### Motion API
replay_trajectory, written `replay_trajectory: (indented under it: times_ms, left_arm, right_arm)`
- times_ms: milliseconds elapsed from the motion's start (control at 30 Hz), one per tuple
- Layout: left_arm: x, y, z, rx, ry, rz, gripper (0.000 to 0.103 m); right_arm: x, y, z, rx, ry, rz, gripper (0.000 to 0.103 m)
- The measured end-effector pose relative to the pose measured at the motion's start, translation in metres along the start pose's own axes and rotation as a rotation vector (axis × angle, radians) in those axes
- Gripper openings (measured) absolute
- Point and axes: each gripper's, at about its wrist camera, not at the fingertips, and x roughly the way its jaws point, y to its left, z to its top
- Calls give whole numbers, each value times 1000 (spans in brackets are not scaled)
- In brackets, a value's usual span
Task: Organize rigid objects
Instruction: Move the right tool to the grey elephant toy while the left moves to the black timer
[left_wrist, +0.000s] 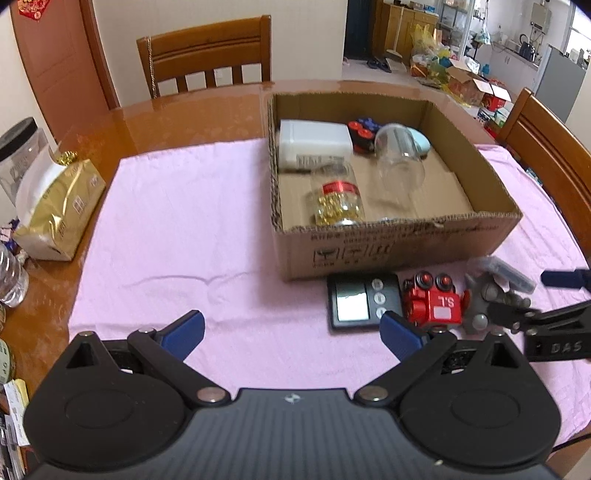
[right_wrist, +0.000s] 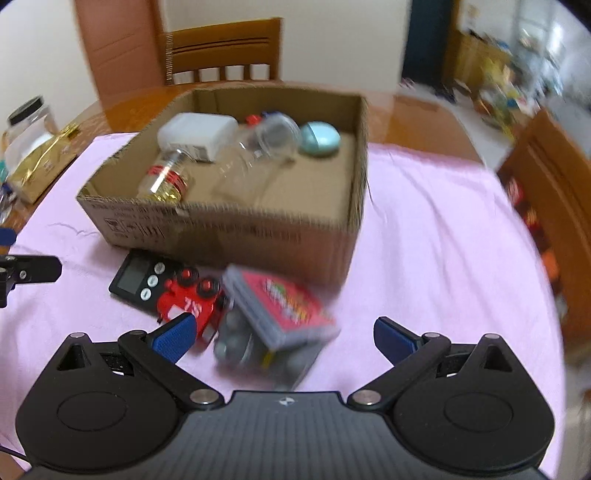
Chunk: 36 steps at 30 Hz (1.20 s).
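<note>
Keeping both the left gripper (left_wrist: 291, 332) and right gripper (right_wrist: 282, 332) spread apart, we center the right one over the card case (right_wrist: 282, 310) before lifting it into the box (right_wrist: 258, 236).

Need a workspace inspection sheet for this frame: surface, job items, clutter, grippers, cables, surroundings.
Surface: pink cloth over a glossy wooden table.
Job's things: open cardboard box holds a white container, a jar of gold beads on its side, a clear jar and a teal case. Outside, before the box: black timer, red toy truck, grey toy, pink-labelled case.
Clutter: gold bag and black-lidded jar at the table's left edge.
Grippers: left gripper open, empty; right gripper open, the grey toy between its fingers, view blurred.
Cables: nothing seen clearly.
Surroundings: wooden chair behind the table; cluttered room beyond.
</note>
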Motion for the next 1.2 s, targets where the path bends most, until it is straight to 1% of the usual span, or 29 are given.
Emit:
replay_trajectory:
  times_ms: [100, 167, 267, 367, 500, 600, 700, 733, 833, 900, 1033, 1200]
  left_arm:
    - [3, -2, -1, 13, 13, -4, 101]
    - [4, -3, -2, 28, 18, -6, 101]
    - [6, -6, -1, 49, 23, -7, 101]
    - [9, -8, 0, 64, 26, -19, 101]
    - [17, -12, 2, 80, 34, -40, 101]
    - [26, -17, 3, 90, 31, -63, 101]
    - [39, -23, 3, 97, 28, -86, 101]
    - [45, -26, 3, 103, 25, -83, 101]
    - [59, -32, 3, 120, 13, -53, 101]
    - [68, -35, 3, 126, 8, -56, 101]
    - [76, -40, 3, 122, 6, -88, 101]
    - [88, -45, 2, 135, 21, -80, 101]
  right_arm:
    - [10, 2, -11, 66, -8, -5, 103]
    - [19, 5, -13, 93, -22, -32, 103]
    - [31, 6, -13, 122, -19, -53, 103]
    - [36, 4, -16, 124, 2, -64, 103]
    - [29, -6, -26, 132, 17, -57, 103]
    - [25, -10, -36, 113, 26, -63, 103]
    - [23, -14, -42, 109, 31, -47, 103]
    - [24, -16, -44, 106, 36, -42, 103]
    - [26, -10, -48, 26, 45, -94, 103]
    - [25, -12, -50, 23, 41, -82, 103]
    - [24, -13, -50, -1, 36, -70, 103]
    - [22, -13, -55, -16, 16, -62, 103]
